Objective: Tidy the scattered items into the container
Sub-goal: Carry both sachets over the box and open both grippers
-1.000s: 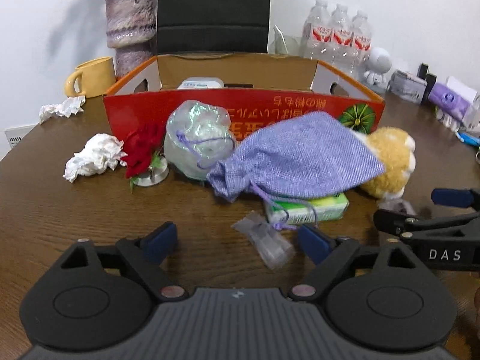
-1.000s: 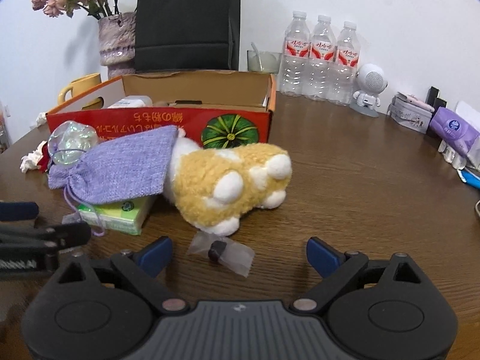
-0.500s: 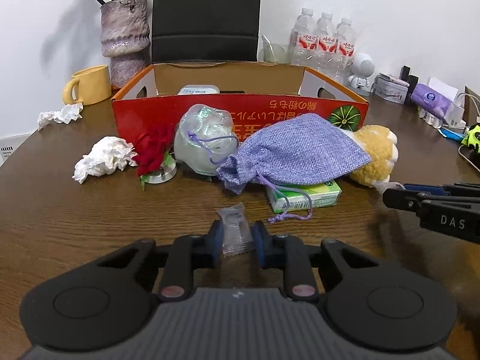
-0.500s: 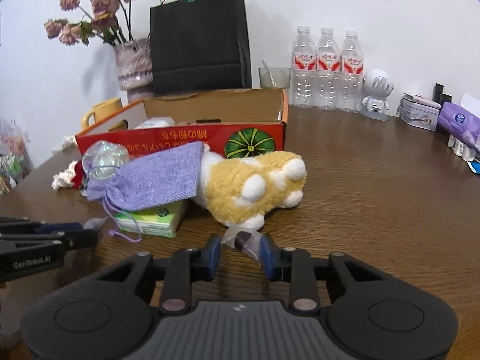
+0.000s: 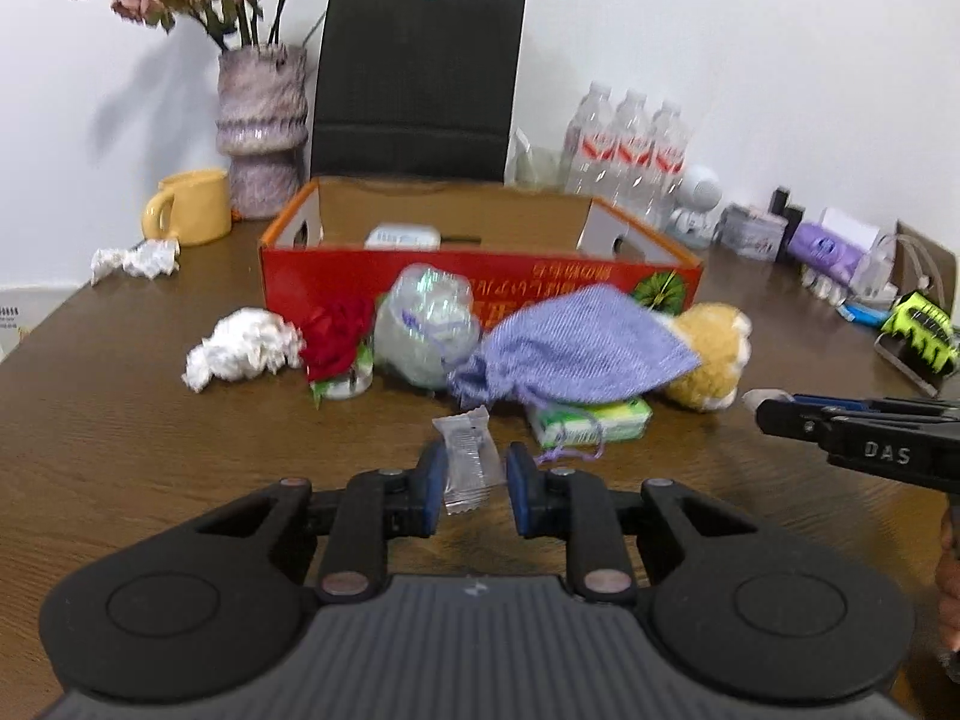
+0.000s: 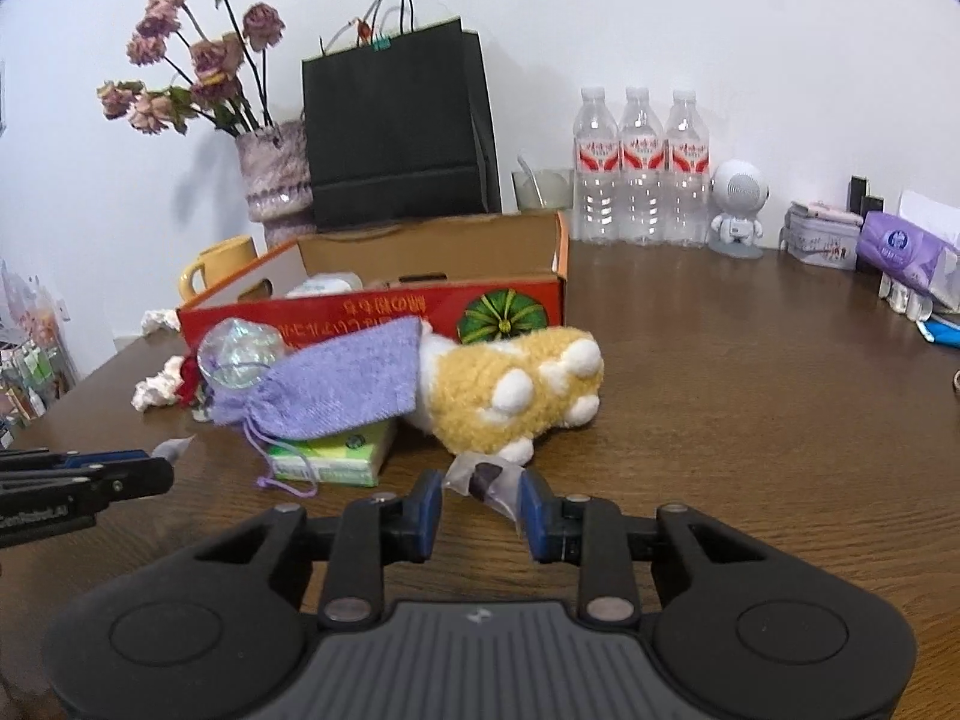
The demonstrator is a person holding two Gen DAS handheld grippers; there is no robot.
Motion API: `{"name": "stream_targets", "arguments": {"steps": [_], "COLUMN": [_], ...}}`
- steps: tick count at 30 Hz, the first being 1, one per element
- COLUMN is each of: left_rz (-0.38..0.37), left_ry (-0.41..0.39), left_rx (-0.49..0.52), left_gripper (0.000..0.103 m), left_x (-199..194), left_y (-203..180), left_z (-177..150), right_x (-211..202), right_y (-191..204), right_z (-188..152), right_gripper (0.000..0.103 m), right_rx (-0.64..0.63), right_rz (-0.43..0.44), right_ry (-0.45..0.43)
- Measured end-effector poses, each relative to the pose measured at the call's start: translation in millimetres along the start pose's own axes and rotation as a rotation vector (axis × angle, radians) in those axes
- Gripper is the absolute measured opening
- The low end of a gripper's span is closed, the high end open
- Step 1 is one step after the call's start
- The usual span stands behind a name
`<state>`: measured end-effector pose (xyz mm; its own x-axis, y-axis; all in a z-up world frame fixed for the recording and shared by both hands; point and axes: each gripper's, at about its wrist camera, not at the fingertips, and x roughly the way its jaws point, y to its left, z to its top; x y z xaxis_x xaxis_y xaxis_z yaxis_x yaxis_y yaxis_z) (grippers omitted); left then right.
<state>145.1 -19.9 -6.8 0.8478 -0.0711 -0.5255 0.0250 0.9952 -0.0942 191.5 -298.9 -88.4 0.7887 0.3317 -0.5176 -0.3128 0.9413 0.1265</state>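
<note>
The red cardboard box [image 5: 336, 276] stands open at the table's back, also in the right wrist view [image 6: 552, 246]. My left gripper [image 5: 471, 489] is shut on a clear plastic sachet [image 5: 465, 459], lifted above the table. My right gripper [image 6: 483, 507] is shut on a clear wrapper with a dark piece inside [image 6: 486, 477], also lifted. In front of the box lie a purple drawstring pouch [image 5: 576, 348], a yellow plush toy [image 6: 516, 390], a green tissue pack [image 5: 591, 420], an iridescent ball [image 5: 426, 324], a red rose [image 5: 336, 336] and crumpled tissue [image 5: 240, 348].
A yellow mug [image 5: 192, 207], a flower vase [image 5: 261, 132] and a black paper bag [image 5: 414, 78] stand behind the box. Three water bottles [image 6: 642, 168], a white robot figure [image 6: 738, 204] and purple tissue packs [image 6: 900, 252] line the back right. Another crumpled tissue [image 5: 135, 258] lies far left.
Both grippers closed on their small wrappers and lifted them off the table, rising and pulling back from the pile.
</note>
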Motion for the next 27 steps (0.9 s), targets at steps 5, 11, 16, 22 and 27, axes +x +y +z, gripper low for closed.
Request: {"name": "stream_targets", "arguments": {"steps": [5,11,16,22,27], "left_rz": [-0.026,-0.022,-0.020,-0.063,-0.070], "left_ry": [-0.094,-0.195,-0.212,-0.128,-0.068], "left_rx": [0.006,-0.035,-0.055,-0.070,-0.044], "left_gripper": [0.023,0.023,0.023,0.023,0.023], "left_x": [-11,7,50,114,142], "left_y": [6,19,29,38,40], "left_z": [29,80,114,120,119], "right_x": [-6,15,60,117,144], "right_y": [6,22,32,32,26], "right_z": [26,80,117,124,126], "right_gripper": [0.027,0.027,0.027,0.027,0.027], "right_rx": [-0.001,-0.016,-0.009,-0.041,-0.049], "right_rz": [0.033,0.050,0.077,0.064,0.033], "right_ry": [-0.066,-0.139,-0.154,-0.075,-0.043]}}
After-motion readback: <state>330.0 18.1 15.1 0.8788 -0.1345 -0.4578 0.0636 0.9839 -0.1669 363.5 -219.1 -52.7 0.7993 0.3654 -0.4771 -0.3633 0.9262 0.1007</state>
